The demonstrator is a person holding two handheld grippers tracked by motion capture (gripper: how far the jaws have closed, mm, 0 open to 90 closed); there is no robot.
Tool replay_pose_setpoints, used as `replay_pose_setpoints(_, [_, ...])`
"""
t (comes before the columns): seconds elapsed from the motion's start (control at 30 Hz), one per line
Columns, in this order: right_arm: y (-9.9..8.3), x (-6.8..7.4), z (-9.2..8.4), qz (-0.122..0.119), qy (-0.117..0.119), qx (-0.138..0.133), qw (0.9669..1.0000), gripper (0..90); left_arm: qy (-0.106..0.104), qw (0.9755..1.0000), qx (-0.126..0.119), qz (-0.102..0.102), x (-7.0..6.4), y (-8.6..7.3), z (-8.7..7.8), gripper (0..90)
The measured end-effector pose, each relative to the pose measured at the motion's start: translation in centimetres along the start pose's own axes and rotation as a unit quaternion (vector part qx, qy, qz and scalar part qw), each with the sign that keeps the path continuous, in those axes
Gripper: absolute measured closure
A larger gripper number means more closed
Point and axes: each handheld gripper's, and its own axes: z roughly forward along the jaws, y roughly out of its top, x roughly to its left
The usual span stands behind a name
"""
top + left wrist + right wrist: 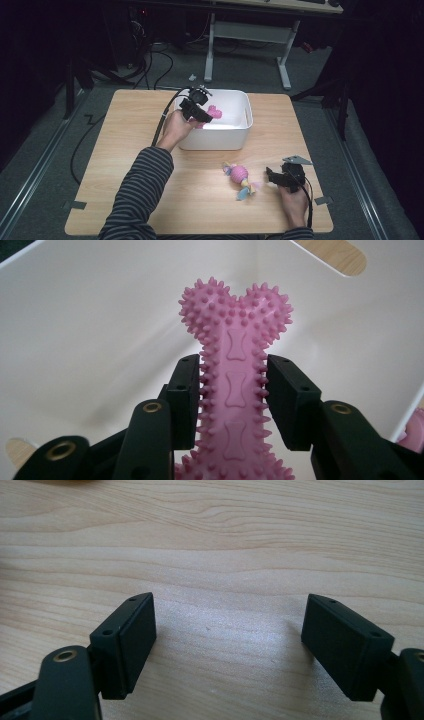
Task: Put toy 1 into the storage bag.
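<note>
A pink spiky rubber bone [235,385] stands between the pads of my left gripper [233,400], which is shut on its shaft. In the high view that left gripper [204,113] hangs over the left part of the white bin [240,135], with the pink bone [215,112] above the bin's inside. My right gripper [227,635] stands open just above bare wood, nothing between its fingers. From above, the right gripper [272,176] rests near the table's front right, a little right of a pink, yellow and blue toy [241,178] lying on the wood.
The wooden table [130,165] has bare surface to the left and front. Behind it stands a white desk frame [250,35] on a grey floor with black cables [165,65]. A striped sleeve [137,200] comes in from the bottom left.
</note>
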Motion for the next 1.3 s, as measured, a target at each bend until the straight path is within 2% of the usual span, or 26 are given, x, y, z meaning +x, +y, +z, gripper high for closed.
replay_pose_setpoints(0.1, [0.0,0.0,0.0,0.000,0.000,0.000,1.0000,21.9,0.005,1.0000,0.004,0.001,-0.2,0.0,0.2,57.3])
replay_pose_setpoints(0.17, [0.0,0.0,0.0,0.000,0.000,0.000,1.0000,21.9,-0.001,1.0000,0.000,-0.003,-0.2,0.1,0.1,51.8])
replay_pose_setpoints(0.3, [0.0,0.0,0.0,0.000,0.001,0.000,1.0000,21.9,0.008,1.0000,-0.005,0.002,-0.5,0.1,-0.3,43.6])
replay_pose_setpoints(0.53, [0.0,0.0,0.0,-0.001,0.001,0.000,1.0000,22.0,0.012,0.9992,-0.036,0.007,-0.9,0.0,-2.7,37.2])
replay_pose_setpoints(0.67, [0.0,0.0,0.0,-0.001,0.001,0.000,1.0000,22.0,0.020,0.9979,-0.059,0.017,-1.2,-0.4,-4.6,35.8])
replay_pose_setpoints(0.87, [0.0,0.0,0.0,-0.001,0.001,0.000,1.0000,22.0,0.021,0.9966,-0.079,0.008,-1.0,-1.6,-6.6,35.3])
replay_pose_setpoints(1.3, [0.0,0.0,0.0,-0.001,0.000,0.000,1.0000,22.1,0.024,0.9938,-0.109,-0.007,-0.2,-3.7,-8.7,34.9])
